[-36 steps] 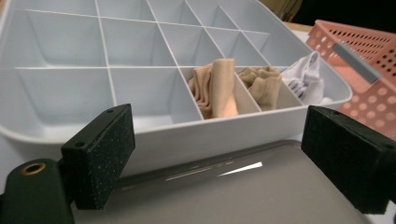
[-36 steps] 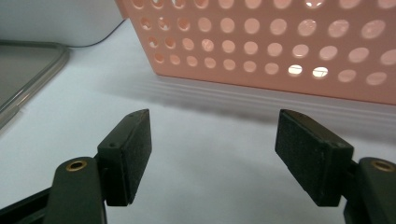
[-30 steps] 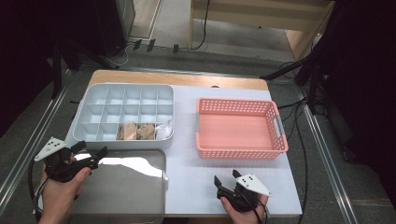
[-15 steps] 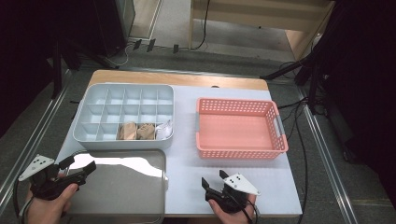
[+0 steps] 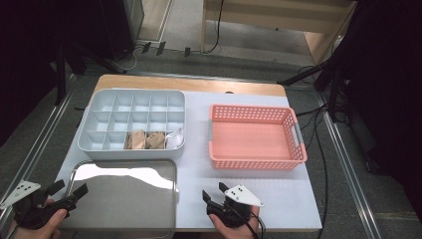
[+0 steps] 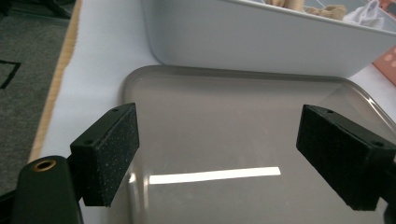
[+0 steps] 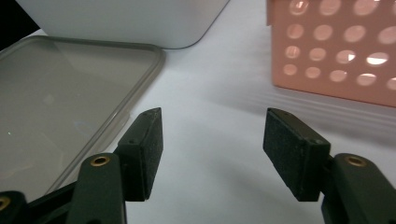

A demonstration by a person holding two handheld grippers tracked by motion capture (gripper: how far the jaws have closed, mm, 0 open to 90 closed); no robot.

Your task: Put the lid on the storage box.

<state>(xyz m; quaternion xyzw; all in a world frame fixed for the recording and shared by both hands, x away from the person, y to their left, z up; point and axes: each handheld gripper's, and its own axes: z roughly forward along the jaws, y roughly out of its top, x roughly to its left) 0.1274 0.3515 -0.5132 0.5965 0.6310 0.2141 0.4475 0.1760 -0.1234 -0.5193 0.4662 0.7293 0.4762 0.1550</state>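
A pale grey compartment box stands at the back left, with two tan items and a white item in its front row. To its right sits an empty pink basket. A shiny metal tray lies at the front left. My left gripper is open at the tray's left edge; in the left gripper view its jaws stand wide over the tray. My right gripper is open over the white tabletop just right of the tray, with nothing between its jaws.
The white mat covers the table, with a wooden strip along the far edge. Cables hang off the right side. In the right gripper view the tray rim lies left and the basket wall right.
My left gripper has drawn back toward the near left corner of the table. My right gripper has shifted a little left along the front edge. Both stay open.
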